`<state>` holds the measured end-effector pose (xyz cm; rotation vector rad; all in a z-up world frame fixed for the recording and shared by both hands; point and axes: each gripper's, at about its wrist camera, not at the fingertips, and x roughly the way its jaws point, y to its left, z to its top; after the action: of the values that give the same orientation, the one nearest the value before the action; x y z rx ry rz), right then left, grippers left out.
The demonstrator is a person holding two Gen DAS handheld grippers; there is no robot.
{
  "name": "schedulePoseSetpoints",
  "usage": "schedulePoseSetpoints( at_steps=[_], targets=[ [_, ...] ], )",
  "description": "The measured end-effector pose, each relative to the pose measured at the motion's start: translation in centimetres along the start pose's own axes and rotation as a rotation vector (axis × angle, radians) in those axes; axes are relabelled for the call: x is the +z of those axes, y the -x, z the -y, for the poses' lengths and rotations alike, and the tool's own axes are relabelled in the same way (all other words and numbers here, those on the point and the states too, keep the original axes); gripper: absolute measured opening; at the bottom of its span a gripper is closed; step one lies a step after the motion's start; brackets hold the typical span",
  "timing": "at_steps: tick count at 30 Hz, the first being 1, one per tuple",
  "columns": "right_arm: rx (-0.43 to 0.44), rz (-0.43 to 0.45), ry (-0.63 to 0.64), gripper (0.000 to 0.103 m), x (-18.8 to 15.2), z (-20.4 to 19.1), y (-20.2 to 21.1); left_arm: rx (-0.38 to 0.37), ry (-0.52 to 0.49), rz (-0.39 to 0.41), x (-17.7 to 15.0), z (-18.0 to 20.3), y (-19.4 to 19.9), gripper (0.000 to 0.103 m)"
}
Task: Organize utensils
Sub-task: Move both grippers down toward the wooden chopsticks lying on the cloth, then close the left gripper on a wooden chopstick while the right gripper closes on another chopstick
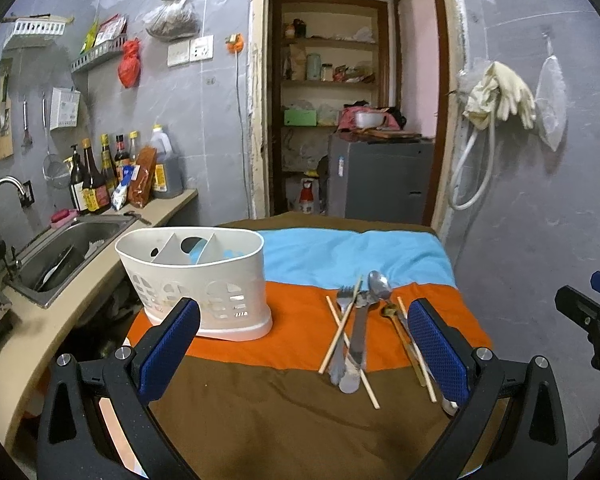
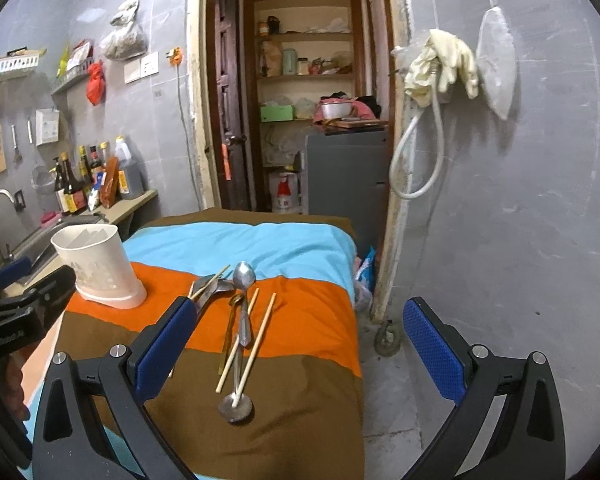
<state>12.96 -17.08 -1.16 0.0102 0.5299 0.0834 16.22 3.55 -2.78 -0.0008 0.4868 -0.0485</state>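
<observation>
Both my tools, left tool (image 1: 304, 344) and right tool (image 2: 300, 344), gape wide, holding nothing. Utensils: fork (image 1: 345, 300), spoon (image 1: 379, 285), chopsticks (image 1: 340, 330) lie piled on striped surface (image 1: 292, 336), right of empty caddy (image 1: 196, 276). Thin, stiff, slippery metal; I'd pinch mid-handle.

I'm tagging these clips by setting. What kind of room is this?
Most likely a small home kitchen: a steel sink with a tap, sauce bottles on the counter, and a pantry shelf through the doorway. A white utensil caddy sits on the cloth-covered table.
</observation>
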Motion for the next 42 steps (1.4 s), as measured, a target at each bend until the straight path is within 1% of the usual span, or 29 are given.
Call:
schedulePoseSetpoints(
  at_steps=[4,8,13,16,19,21,22,24,25,27,28,30,33,36,39,42],
  targets=[
    [0.063,-0.039,-0.017,0.103,0.0,0.7,-2.9,0.019,-0.005,-0.042,0.1,-0.3,-2.4,0.102],
    [0.083,-0.096,-0.03,0.103,-0.1,1.6,-6.0,0.032,-0.018,-0.104,-0.3,-0.4,-5.5,0.102],
    [0.13,-0.167,-0.06,0.102,-0.5,2.7,-10.1,0.03,-0.032,-0.171,-1.0,-0.1,-9.6,0.101],
    [0.157,-0.204,-0.07,0.097,-0.8,2.9,-12.0,0.019,-0.047,-0.199,-1.4,0.1,-11.9,0.101],
    [0.197,-0.237,-0.095,0.088,-1.0,3.1,-13.8,0.004,-0.069,-0.233,-2.0,0.4,-14.0,0.098],
    [0.213,-0.256,-0.101,0.08,-1.0,3.1,-14.5,-0.013,-0.086,-0.26,-2.5,0.5,-15.4,0.092],
    [0.219,-0.268,-0.101,0.079,-1.1,3.0,-14.9,-0.02,-0.09,-0.271,-2.7,0.4,-15.9,0.091],
    [0.233,-0.287,-0.101,0.072,-1.2,2.8,-15.5,-0.035,-0.1,-0.299,-3.1,0.4,-17.0,0.081],
    [0.24,-0.299,-0.102,0.069,-1.3,2.7,-15.9,-0.043,-0.106,-0.313,-3.3,0.4,-17.5,0.078],
    [0.252,-0.317,-0.103,0.058,-1.5,2.7,-16.4,-0.054,-0.117,-0.336,-3.6,0.5,-18.3,0.066],
    [0.261,-0.331,-0.106,0.056,-1.6,2.7,-16.6,-0.061,-0.123,-0.349,-3.7,0.6,-18.7,0.063],
    [0.272,-0.351,-0.107,0.049,-1.8,2.5,-17.2,-0.079,-0.132,-0.371,-3.8,0.7,-19.4,0.047],
    [0.295,-0.374,-0.109,0.042,-1.9,2.3,-17.7,-0.106,-0.158,-0.404,-4.1,0.9,-20.1,0.032],
    [0.319,-0.394,-0.112,0.037,-2.1,2.0,-18.0,-0.131,-0.17,-0.41,-4.1,1.1,-20.3,0.028],
    [0.335,-0.412,-0.12,0.031,-2.2,2.0,-18.3,-0.159,-0.171,-0.43,-4.0,1.2,-20.4,0.027],
    [0.345,-0.42,-0.124,0.028,-2.3,1.9,-18.4,-0.188,-0.187,-0.447,-4.2,1.6,-20.1,0.027]
  ],
)
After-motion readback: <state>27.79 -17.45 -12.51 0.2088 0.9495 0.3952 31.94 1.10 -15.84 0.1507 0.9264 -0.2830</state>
